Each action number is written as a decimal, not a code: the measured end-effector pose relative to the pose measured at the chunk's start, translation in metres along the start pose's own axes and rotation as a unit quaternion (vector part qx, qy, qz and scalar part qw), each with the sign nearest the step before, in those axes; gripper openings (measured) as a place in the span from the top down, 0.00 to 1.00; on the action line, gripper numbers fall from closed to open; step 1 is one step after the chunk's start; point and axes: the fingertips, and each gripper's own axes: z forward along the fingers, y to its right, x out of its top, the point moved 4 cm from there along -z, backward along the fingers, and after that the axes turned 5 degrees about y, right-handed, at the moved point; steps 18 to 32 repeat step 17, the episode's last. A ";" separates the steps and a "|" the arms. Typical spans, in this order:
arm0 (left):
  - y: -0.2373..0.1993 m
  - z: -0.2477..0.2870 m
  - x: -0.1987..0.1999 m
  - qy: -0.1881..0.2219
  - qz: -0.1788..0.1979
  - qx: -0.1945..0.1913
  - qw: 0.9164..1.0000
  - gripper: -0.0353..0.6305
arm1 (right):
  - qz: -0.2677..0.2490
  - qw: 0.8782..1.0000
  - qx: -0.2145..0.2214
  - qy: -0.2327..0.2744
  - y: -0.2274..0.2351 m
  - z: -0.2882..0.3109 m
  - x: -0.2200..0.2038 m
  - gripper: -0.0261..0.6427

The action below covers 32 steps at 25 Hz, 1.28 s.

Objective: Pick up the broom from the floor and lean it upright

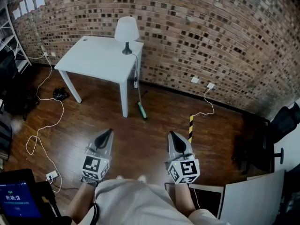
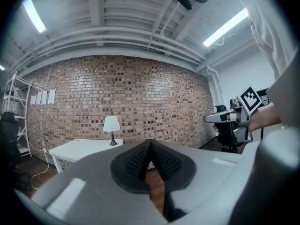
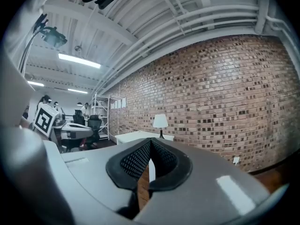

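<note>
At six o'clock, just ahead of my body, I am holding both tools out level over the wooden floor (image 1: 154, 111). The left gripper (image 1: 108, 131) is sitting at seven o'clock and the right gripper (image 1: 171, 134) at five. Each is showing its dark ribbed pads pressed together at the tip with nothing between them, so both are closed and carrying nothing.

Farther out at twelve o'clock, the broom (image 1: 141, 109) is resting with its green head on the floor. Its thin handle is running up beside the right edge of the white table (image 1: 93, 60). To me it is looking propped upright against that edge already, though the handle is too slim here to be sure it is touching. A lamp (image 1: 126, 32) is standing on the table's far side, and the brick wall (image 1: 211, 32) is closing the scene behind it.

I am judging the broom to be light and stiff, bottom-heavy at the head, with a smooth narrow handle that could twist or slide in the pads. Any hold belongs on the handle around mid-length, squarely across it, not on the soft bristles.
</note>
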 end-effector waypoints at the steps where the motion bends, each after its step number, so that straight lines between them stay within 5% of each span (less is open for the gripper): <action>1: -0.001 0.000 0.001 0.000 -0.002 0.000 1.000 0.95 | 0.000 1.000 0.001 -0.001 -0.002 0.001 0.000 0.94; 32: -0.010 0.004 -0.002 -0.003 0.003 -0.001 1.000 0.95 | -0.005 1.000 0.001 -0.004 -0.015 0.008 -0.003 0.94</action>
